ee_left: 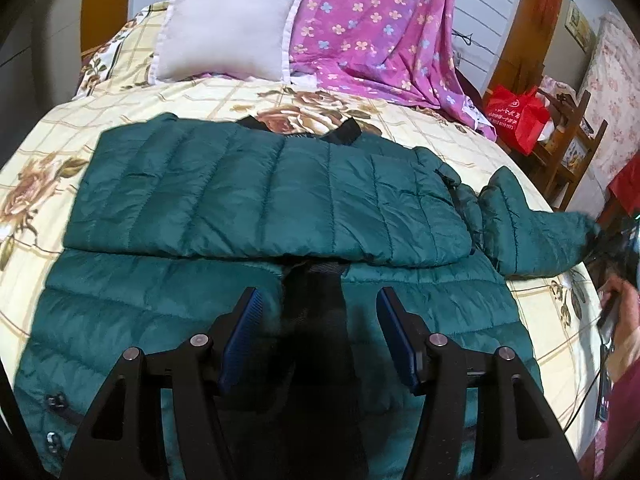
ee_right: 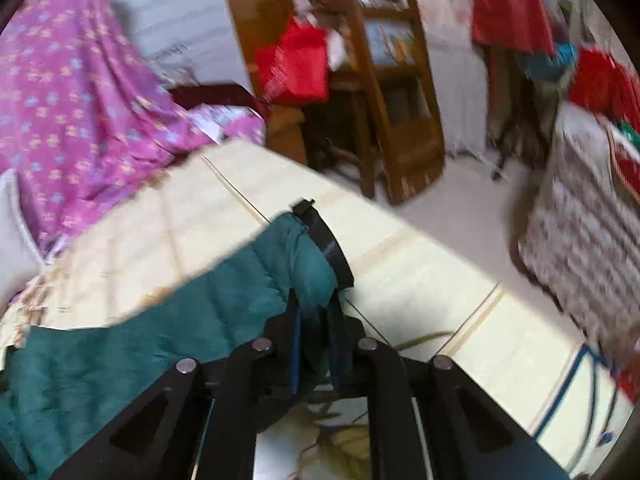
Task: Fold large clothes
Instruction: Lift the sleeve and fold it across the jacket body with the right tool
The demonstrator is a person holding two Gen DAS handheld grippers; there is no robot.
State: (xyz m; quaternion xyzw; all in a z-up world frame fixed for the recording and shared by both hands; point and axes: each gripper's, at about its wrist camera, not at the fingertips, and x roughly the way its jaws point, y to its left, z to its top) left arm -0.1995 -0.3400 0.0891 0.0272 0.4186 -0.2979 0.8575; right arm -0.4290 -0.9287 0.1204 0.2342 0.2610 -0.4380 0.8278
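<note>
My right claw (ee_right: 316, 312) is clamped on the green jacket's sleeve (ee_right: 280, 264) at lower centre, black cuff (ee_right: 324, 240) poking past it. My left claw (ee_left: 320, 320) hangs wide and empty over the jacket (ee_left: 260, 192), spread mid-frame across the bed (ee_left: 400, 120), white pillow (ee_left: 228, 24) upper left.

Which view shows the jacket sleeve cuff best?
Right wrist: the black cuff is close and unobstructed, with the right gripper shut on the sleeve just behind it. Left wrist shows only the sleeve's far end near the frame edge, cuff indistinct.
</note>
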